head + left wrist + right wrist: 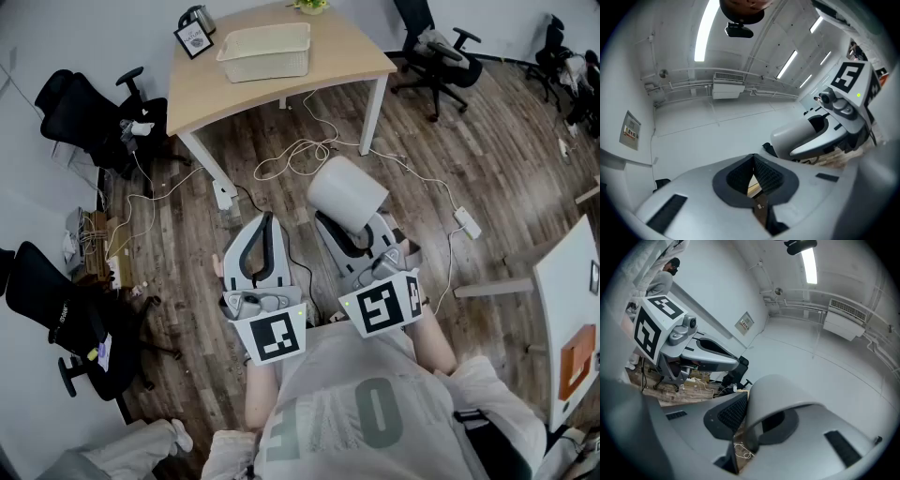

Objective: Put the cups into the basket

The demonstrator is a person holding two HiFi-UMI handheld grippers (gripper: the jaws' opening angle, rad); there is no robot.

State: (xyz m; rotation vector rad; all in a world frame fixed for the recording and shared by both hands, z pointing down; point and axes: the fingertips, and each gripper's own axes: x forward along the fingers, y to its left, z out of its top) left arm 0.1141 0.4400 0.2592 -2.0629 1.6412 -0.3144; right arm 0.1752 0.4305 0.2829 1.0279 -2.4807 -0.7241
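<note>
Right hand-held gripper (351, 234) is clamped on a pale cup (347, 192), carried over the wooden floor (450, 141), well apart from the basket (267, 64). That basket sits on the worktop (333, 56) ahead. Left hand-held gripper (266, 225) rides alongside, jaws together on nothing.

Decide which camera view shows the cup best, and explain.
The head view: nearly the whole cup shows, held in the right tongs. The right gripper view shows only its near wall and rim, close up. In the left gripper view I cannot make it out.
</note>
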